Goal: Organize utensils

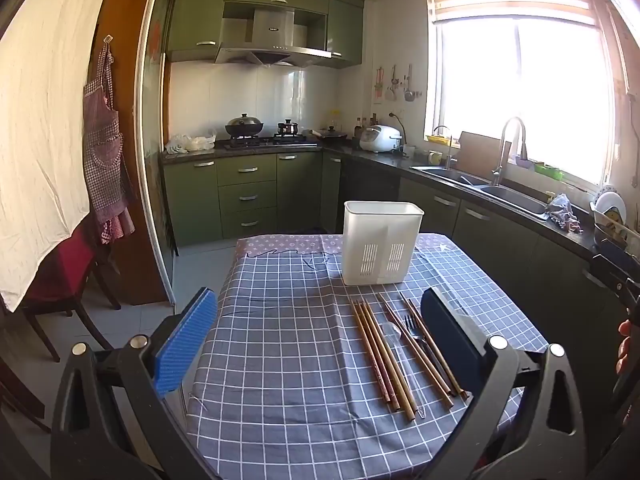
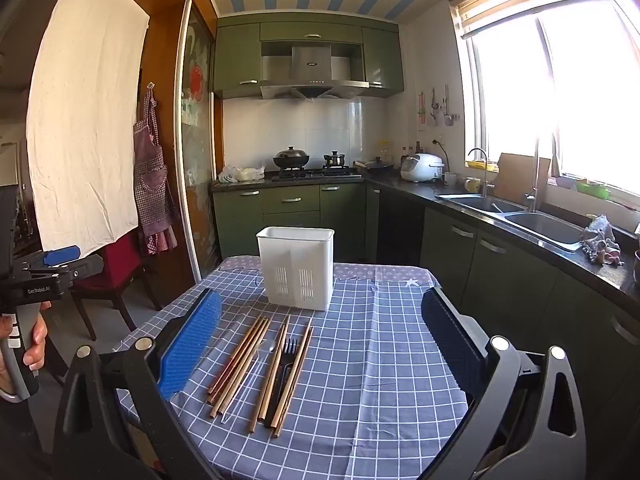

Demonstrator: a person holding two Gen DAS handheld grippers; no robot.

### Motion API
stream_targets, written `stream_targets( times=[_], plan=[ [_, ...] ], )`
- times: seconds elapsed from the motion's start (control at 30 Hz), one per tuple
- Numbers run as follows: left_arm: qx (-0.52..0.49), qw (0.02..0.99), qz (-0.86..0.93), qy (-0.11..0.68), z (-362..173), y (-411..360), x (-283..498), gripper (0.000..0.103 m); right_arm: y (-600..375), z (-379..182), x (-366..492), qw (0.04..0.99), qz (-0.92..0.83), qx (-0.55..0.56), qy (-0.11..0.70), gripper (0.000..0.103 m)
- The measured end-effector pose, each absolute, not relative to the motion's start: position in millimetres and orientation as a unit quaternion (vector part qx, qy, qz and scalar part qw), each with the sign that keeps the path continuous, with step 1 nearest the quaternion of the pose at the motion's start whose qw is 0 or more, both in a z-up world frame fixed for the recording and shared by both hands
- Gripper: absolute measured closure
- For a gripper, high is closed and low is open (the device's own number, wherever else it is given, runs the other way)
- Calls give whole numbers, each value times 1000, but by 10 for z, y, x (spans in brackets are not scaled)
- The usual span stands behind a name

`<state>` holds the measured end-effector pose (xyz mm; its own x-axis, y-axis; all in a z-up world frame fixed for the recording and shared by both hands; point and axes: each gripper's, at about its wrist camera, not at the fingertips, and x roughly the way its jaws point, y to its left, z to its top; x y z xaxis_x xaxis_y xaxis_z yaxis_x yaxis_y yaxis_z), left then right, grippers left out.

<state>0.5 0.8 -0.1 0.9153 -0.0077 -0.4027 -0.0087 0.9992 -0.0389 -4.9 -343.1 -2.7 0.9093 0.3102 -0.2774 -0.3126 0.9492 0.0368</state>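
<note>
While both hover: nothing is gripped.
Left tool (image 1: 320,340): released, fingers wide apart above the desk (image 1: 280,360).
Right tool (image 2: 322,344): released, likewise spread.
Chopsticks (image 2: 240,364): flat on the checked cloth, near side.
Black fork (image 2: 285,372): among them.
White holder (image 2: 298,266): upright, just beyond them.

Both wrist views are looking forward from above the counter (image 1: 280,360) toward the white caddy (image 1: 382,244), sharing it.

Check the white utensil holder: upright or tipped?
Upright: the white utensil holder stands on its base on the tablecloth, opening facing up.
</note>
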Motion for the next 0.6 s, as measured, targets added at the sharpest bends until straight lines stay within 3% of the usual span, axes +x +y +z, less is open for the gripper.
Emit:
stream_targets(
  times=[0.6],
  plan=[
    [-19, 977, -2, 212, -79, -44, 20, 6, -3364, -31, -36, 976, 162, -3, 145, 4]
  ],
)
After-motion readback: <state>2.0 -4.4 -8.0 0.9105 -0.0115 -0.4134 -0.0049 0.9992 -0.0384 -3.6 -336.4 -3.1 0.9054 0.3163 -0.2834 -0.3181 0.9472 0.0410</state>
